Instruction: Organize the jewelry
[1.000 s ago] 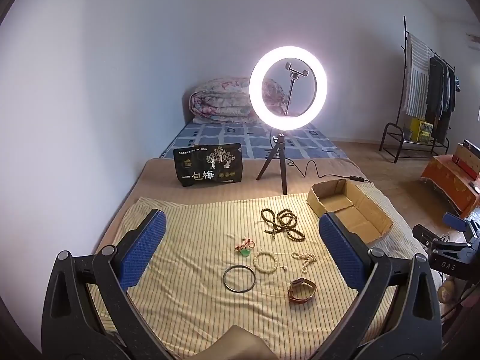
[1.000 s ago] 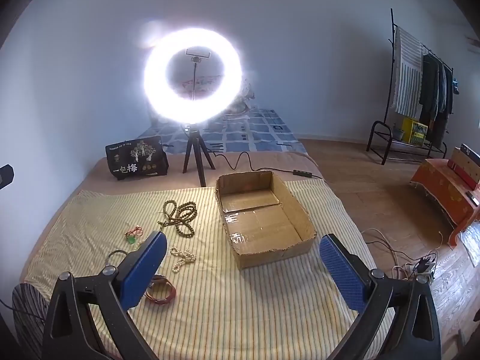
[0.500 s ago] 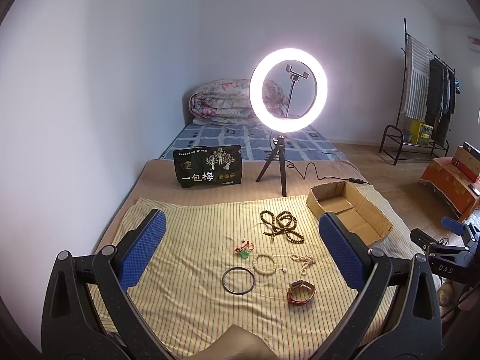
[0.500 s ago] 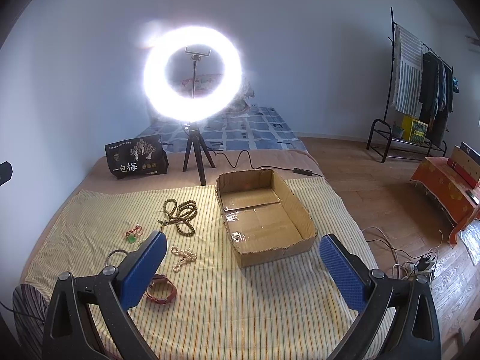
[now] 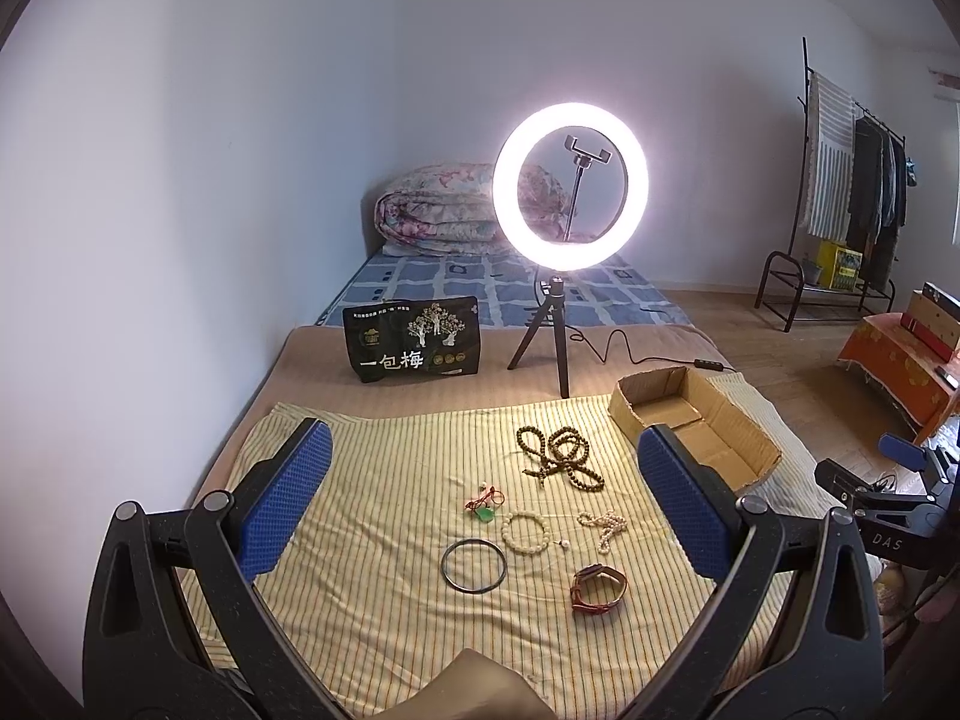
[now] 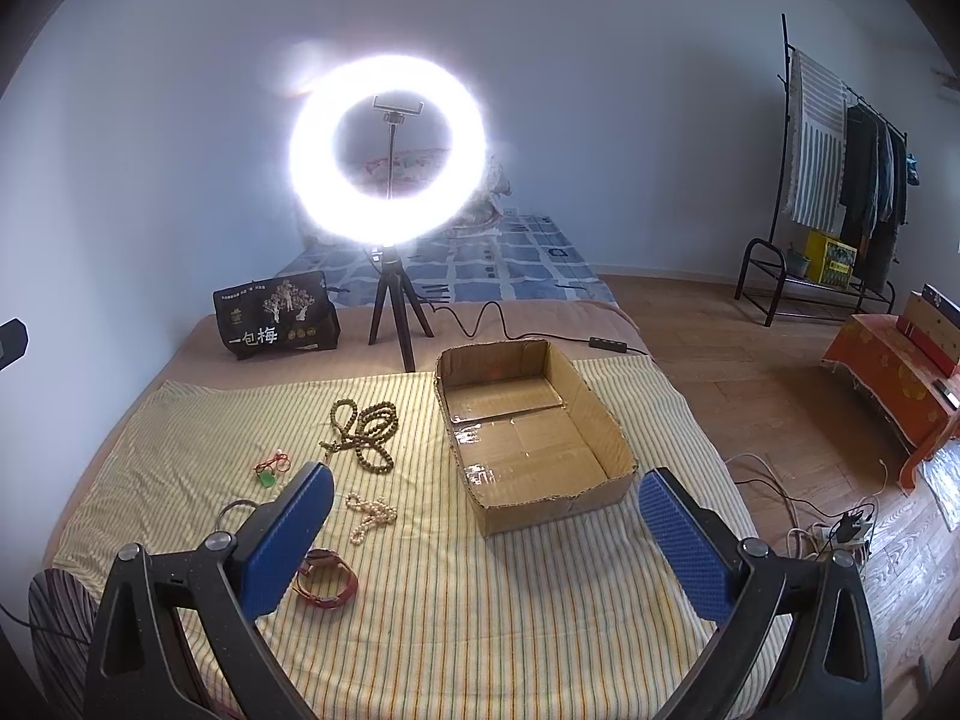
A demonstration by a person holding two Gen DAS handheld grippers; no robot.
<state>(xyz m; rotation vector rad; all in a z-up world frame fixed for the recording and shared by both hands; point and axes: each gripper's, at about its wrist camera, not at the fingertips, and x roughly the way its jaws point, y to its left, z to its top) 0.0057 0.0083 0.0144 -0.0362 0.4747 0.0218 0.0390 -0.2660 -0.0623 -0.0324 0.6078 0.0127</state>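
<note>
— While both grippers hover with jaws spread wide and empty, where's the jewelry?

— Loose on the striped cloth: from the left, black bangle, white bead bracelet, brown prayer beads, red leather strap. The empty cardboard box sits right, probably the destination.

— Any writing?

— The black bag reads "一包梅"; the right gripper shows "DAS".

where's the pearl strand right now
In the left wrist view, the pearl strand lies on the striped cloth, right of the white bead bracelet, above the leather band.
</note>
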